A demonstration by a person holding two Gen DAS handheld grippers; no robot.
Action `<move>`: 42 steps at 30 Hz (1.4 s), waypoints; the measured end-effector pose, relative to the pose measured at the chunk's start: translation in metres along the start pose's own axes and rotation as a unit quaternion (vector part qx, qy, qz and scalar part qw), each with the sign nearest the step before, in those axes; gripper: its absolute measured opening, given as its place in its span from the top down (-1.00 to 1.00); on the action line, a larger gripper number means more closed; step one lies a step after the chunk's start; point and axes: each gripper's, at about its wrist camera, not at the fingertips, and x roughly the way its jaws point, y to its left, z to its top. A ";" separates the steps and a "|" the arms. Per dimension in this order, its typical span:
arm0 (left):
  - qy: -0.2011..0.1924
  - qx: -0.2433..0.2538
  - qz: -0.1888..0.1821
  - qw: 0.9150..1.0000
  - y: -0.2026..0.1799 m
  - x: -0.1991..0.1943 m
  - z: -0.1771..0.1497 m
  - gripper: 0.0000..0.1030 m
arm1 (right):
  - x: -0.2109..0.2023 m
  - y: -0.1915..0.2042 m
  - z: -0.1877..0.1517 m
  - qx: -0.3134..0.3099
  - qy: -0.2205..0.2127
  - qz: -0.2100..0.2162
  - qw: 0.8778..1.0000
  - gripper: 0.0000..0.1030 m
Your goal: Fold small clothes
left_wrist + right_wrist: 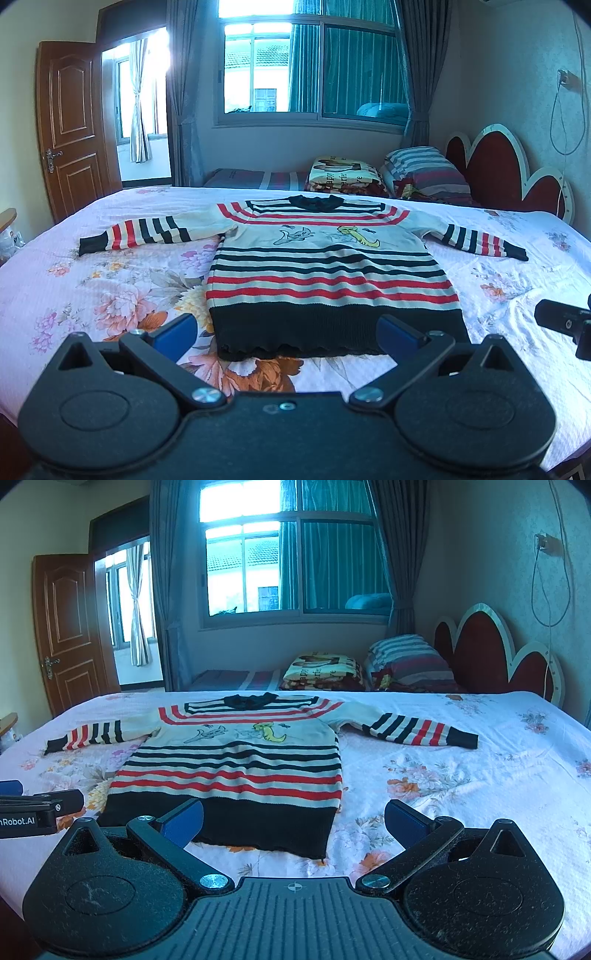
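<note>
Far to the left of both hand-held grippers a brown wooden door stands open beside a lit doorway. Nearer, the left sleeve of a striped sweater reaches out flat across the bed, which is covered by a pink floral sheet.

The left hand-held gripper hovers low over the near edge of the bed, its blue-padded fingers spread wide with nothing between them. The sweater's black hem lies directly ahead of it, filling the gap between the two pads from the camera's angle. The sweater is laid out front up, collar away from the gripper, with cartoon figures across the chest and red, black and cream stripes below.

The right hand-held gripper is beside the left one, also spread wide and empty. From its own camera the hem's right corner lies ahead between its pads, and the sweater body sits ahead and slightly to its left. The right sleeve stretches out ahead and to the right.

Beyond the sweater, past a folded blanket, striped pillows rest against a red scalloped headboard at far right.
</note>
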 end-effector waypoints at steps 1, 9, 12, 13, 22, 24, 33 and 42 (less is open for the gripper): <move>0.000 0.000 0.001 1.000 -0.001 0.000 0.000 -0.98 | 0.000 0.000 -0.001 0.000 -0.001 -0.001 1.000 -1.00; 0.000 -0.001 0.002 1.000 0.002 0.000 0.000 -0.98 | -0.001 0.002 0.000 0.002 -0.003 0.001 1.000 -1.00; -0.002 -0.001 0.002 1.000 0.002 0.000 0.001 -0.98 | -0.001 0.001 0.000 0.003 -0.005 0.002 1.000 -1.00; -0.002 -0.001 0.002 1.000 0.002 0.000 0.001 -0.98 | -0.002 0.001 0.000 0.003 -0.005 0.003 1.000 -1.00; -0.001 -0.001 0.002 1.000 0.002 0.000 0.001 -0.98 | -0.002 0.001 0.001 0.004 -0.004 0.002 1.000 -1.00; 0.000 -0.001 0.003 1.000 0.002 0.000 0.001 -0.98 | -0.003 0.001 0.001 0.005 -0.003 0.002 1.000 -1.00; -0.002 -0.002 0.004 1.000 0.001 -0.002 0.000 -0.98 | -0.003 0.001 0.000 0.005 -0.004 0.003 1.000 -1.00; 0.004 -0.016 -0.004 1.000 0.005 -0.001 0.002 -0.98 | -0.001 -0.002 -0.001 0.008 0.003 -0.002 1.000 -1.00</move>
